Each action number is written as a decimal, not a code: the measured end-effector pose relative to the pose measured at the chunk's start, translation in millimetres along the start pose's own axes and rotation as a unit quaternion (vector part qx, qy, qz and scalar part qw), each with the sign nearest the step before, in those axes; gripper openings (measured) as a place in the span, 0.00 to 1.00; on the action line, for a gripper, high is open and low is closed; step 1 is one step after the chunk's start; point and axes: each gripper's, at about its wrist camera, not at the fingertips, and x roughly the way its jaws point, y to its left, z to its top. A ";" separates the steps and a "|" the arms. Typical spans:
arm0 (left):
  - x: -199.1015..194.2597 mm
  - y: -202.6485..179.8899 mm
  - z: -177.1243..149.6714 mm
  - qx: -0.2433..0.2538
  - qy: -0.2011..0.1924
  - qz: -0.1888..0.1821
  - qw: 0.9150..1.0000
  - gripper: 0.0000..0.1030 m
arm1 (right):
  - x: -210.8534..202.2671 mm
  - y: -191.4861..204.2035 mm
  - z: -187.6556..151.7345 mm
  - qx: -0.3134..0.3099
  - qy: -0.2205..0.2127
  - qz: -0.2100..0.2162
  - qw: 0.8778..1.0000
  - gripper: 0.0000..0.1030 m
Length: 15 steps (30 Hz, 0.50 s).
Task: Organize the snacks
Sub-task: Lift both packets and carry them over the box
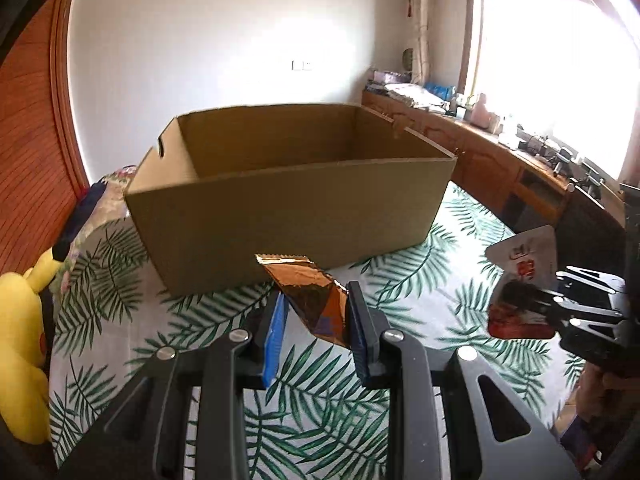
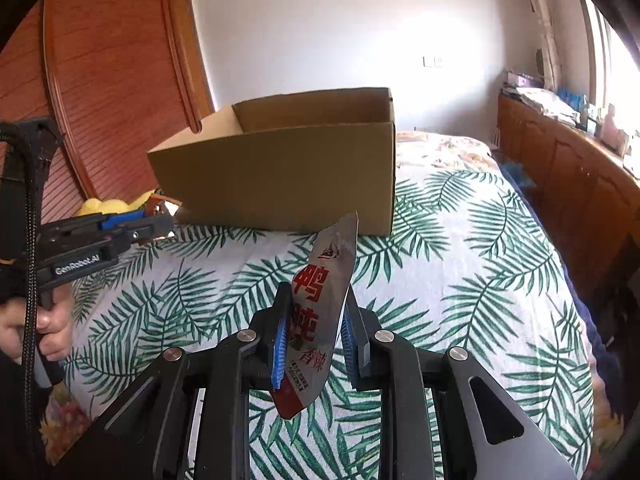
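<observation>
Snacks in both claws, and the box waiting dead ahead! Left claw (image 1: 316,312) is pinching a copper foil pouch (image 1: 306,292), the wrapper poking up and forward past its fingertips. Right claw (image 2: 314,332) is clamped on a silver packet (image 2: 320,308) with red lettering, standing tall between the blue pads (image 2: 280,344), its tip leaning toward the box. Both packs are clear of the bed (image 2: 460,280) with its palm-leaf spread.

So this looks like the carry stage: pick-up done, drop-off not yet. The box (image 1: 288,200) sits just beyond each claw, open top facing up, nothing visible inside from here, though its floor is hidden behind the near wall.

Next move, by my reading: lift each pack over that near wall, get the fingertips above the opening, then spread the claw to let go. The wall looks tall from this angle, so height matters. A yellow plush (image 1: 24,340) sits off to the left claw's left, out of the way.
</observation>
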 end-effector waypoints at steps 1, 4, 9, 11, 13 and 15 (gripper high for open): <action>-1.5 -0.6 2.6 0.001 -0.001 -0.002 1.000 0.26 | -0.9 0.0 2.4 -0.001 -0.001 0.000 1.000 0.20; -4.2 -2.1 13.0 0.006 -0.008 -0.005 1.000 0.26 | -3.4 0.8 10.9 -0.007 -0.007 0.000 1.000 0.20; -2.6 1.7 31.5 0.013 -0.019 -0.003 1.000 0.26 | -7.1 3.7 31.9 -0.023 -0.023 -0.001 0.999 0.20; 0.5 4.6 39.6 0.013 -0.023 -0.003 1.000 0.26 | -7.7 5.6 42.7 -0.030 -0.031 -0.001 0.999 0.20; 3.3 8.5 48.8 0.013 -0.026 -0.001 1.000 0.26 | -7.6 7.8 54.4 -0.037 -0.040 -0.001 0.999 0.20; 7.3 12.5 58.7 0.014 -0.030 0.002 0.999 0.26 | -6.5 9.2 64.8 -0.042 -0.048 0.000 0.998 0.20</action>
